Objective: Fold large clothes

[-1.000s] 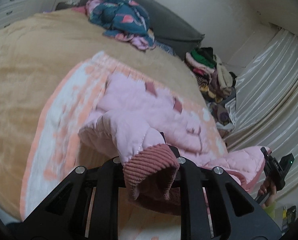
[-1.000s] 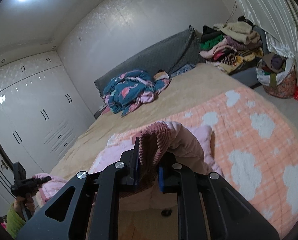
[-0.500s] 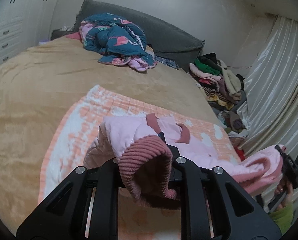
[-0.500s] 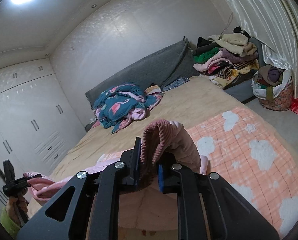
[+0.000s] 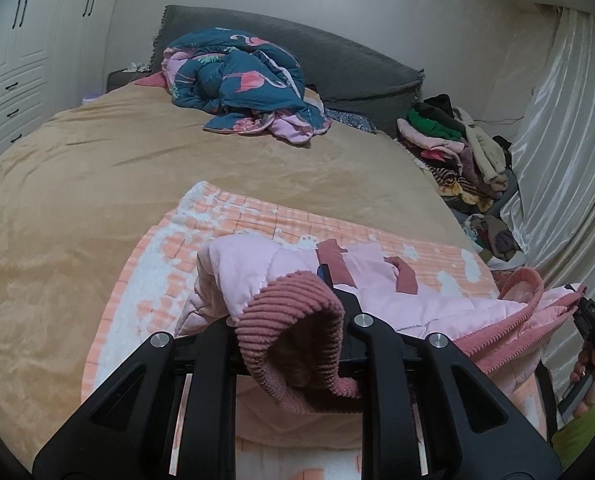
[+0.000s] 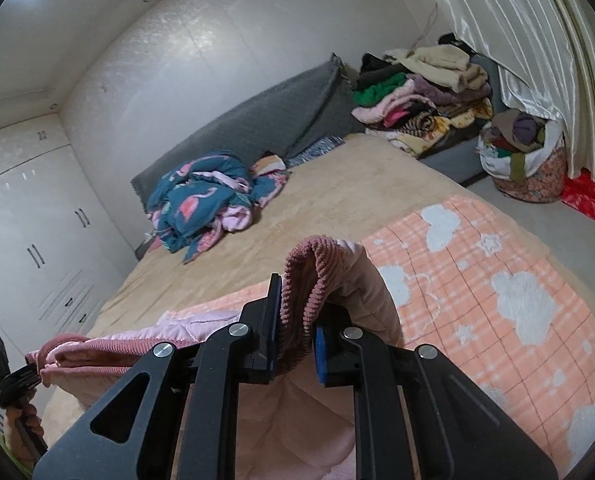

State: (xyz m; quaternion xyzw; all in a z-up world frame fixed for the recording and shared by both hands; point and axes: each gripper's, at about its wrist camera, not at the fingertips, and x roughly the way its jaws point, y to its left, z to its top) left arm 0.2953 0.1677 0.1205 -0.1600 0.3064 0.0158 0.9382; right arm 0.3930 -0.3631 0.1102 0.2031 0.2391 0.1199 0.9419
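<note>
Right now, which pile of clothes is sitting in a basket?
The small pile in the flowery basket on the floor by the curtain. The big folded stack beside the bed and the crumpled flamingo bundle have no basket.

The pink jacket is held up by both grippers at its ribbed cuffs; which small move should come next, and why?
Probably lower both grippers together toward the orange cloud blanket. The pink jacket hangs stretched between the left gripper and right gripper, not yet flat for folding.

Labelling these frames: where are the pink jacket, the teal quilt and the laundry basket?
pink jacket [image 5: 437, 304], left wrist view, quilted body.
teal quilt [image 5: 237, 80], left wrist view, middle of heap.
laundry basket [image 6: 533, 184], right wrist view, flowered side.
</note>
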